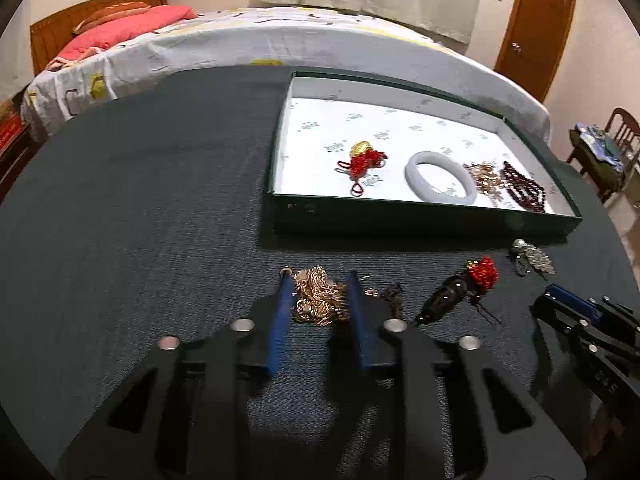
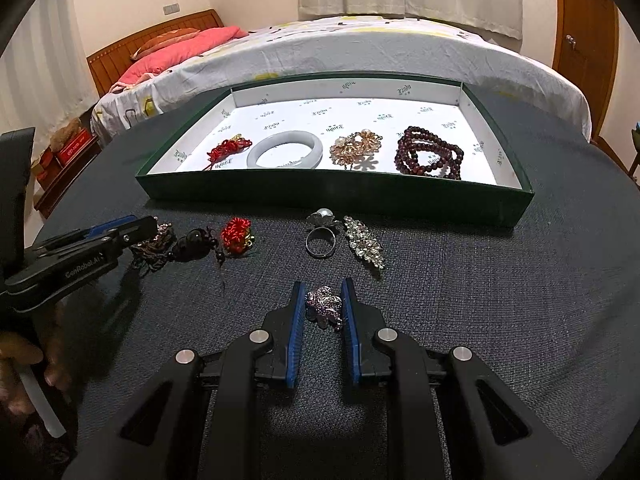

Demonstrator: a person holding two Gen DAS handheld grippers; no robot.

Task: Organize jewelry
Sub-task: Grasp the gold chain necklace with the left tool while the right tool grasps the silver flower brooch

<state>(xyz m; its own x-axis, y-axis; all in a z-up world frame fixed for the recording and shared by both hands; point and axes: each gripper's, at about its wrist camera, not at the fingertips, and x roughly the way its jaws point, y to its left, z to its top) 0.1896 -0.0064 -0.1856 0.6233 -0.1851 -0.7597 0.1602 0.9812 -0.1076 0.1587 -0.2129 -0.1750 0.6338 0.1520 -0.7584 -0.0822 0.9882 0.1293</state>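
Observation:
A green box with a white lining (image 1: 424, 222) (image 2: 332, 196) holds a red knot charm (image 1: 362, 162) (image 2: 226, 151), a pale jade bangle (image 1: 440, 176) (image 2: 284, 151), a gold brooch (image 2: 356, 146) and a dark red bead bracelet (image 2: 428, 156). My left gripper (image 1: 318, 276) is open, its jaws either side of a gold chain heap (image 1: 318, 300) on the dark cloth. My right gripper (image 2: 322, 286) is open around a purple flower brooch (image 2: 324, 306). A dark pendant with a red knot (image 1: 460, 294) (image 2: 212, 240), a pearl ring (image 2: 322, 232) and a crystal brooch (image 2: 364, 242) lie loose.
The round table has a dark blue cloth (image 1: 140, 220) (image 2: 500, 300). A bed (image 1: 240, 36) with a pink pillow stands behind it. A wooden door (image 1: 536, 28) and a chair (image 1: 608, 152) are at the right. The left gripper shows in the right wrist view (image 2: 132, 232).

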